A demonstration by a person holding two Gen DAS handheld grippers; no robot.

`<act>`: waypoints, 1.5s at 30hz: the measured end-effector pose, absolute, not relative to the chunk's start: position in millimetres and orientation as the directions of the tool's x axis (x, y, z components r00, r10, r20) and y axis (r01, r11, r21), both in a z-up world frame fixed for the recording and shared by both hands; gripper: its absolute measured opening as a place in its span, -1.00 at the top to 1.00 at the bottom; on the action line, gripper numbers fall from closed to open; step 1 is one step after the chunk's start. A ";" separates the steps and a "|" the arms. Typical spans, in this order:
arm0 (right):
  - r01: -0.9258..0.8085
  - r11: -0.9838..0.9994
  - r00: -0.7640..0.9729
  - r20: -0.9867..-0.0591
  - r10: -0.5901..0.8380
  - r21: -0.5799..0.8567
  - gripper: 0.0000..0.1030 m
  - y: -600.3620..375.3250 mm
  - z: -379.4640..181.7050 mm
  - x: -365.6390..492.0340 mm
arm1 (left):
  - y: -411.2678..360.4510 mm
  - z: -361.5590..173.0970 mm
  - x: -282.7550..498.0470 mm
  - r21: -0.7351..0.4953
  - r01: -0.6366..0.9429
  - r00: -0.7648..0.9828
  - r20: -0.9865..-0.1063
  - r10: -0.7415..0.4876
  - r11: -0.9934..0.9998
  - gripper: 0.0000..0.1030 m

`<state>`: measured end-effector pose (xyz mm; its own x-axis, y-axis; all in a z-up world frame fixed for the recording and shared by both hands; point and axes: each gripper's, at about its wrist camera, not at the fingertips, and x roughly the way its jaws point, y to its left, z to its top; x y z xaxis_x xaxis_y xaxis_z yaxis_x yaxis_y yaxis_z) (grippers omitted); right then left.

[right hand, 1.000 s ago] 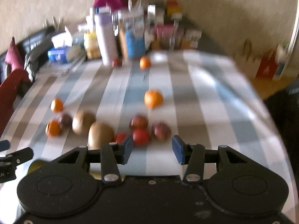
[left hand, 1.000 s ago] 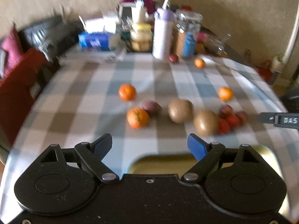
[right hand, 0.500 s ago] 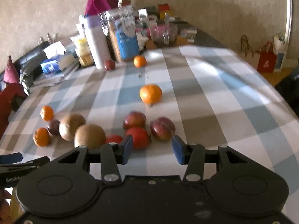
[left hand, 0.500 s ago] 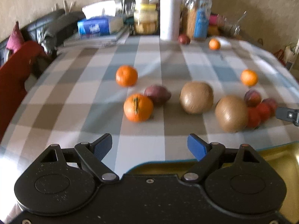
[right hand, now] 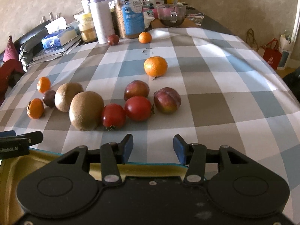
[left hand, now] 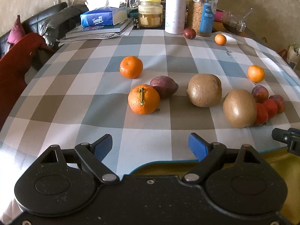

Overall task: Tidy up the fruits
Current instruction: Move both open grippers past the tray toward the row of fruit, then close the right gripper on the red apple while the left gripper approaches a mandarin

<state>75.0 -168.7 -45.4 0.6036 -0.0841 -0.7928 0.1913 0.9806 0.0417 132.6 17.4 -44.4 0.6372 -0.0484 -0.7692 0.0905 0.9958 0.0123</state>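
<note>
I held both grippers low over the yellow tray [right hand: 56, 166] at the table's near edge, ready to carry fruit back into it. My left gripper [left hand: 150, 145] and right gripper [right hand: 152, 148] both stood wide apart, empty. The fruit lay loose on the checked cloth [left hand: 93, 86]: oranges [left hand: 143, 99], kiwis [right hand: 86, 110], tomatoes [right hand: 138, 108]. Compared with a second earlier, I had moved nearer the fruit.

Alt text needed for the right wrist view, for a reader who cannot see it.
The open right gripper hovers empty over a checked tablecloth, facing two kiwis, tomatoes, plums and scattered mandarins. A yellow tray lies beneath it.
</note>
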 end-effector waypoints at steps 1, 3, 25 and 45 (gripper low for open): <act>0.187 0.981 0.603 -0.793 -0.081 0.043 0.00 -168.4 -44.8 73.8 | 17.5 -44.3 131.1 0.016 0.090 0.640 -0.767 -0.045 0.996 -0.72; 0.175 0.983 0.608 -0.791 -0.071 0.046 0.00 -167.1 -44.5 71.0 | 18.2 -44.6 127.7 0.019 0.089 0.647 -0.761 -0.044 0.996 -0.72; 0.243 0.968 0.814 -0.555 -0.171 0.058 -0.08 -163.5 -19.5 52.2 | 18.6 -53.5 113.0 0.011 0.049 0.745 -0.666 -0.030 0.999 -0.77; 0.378 0.925 0.737 -0.621 -0.268 0.050 0.01 -178.1 -49.7 104.3 | 17.6 -54.7 112.8 -0.001 0.051 0.746 -0.665 -0.039 0.999 -0.79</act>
<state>104.3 -178.1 -49.7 0.7370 -0.2675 -0.6206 0.3775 0.9247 0.0497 112.8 17.6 -54.7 0.7458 -0.0386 -0.6651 0.0510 0.9987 -0.0008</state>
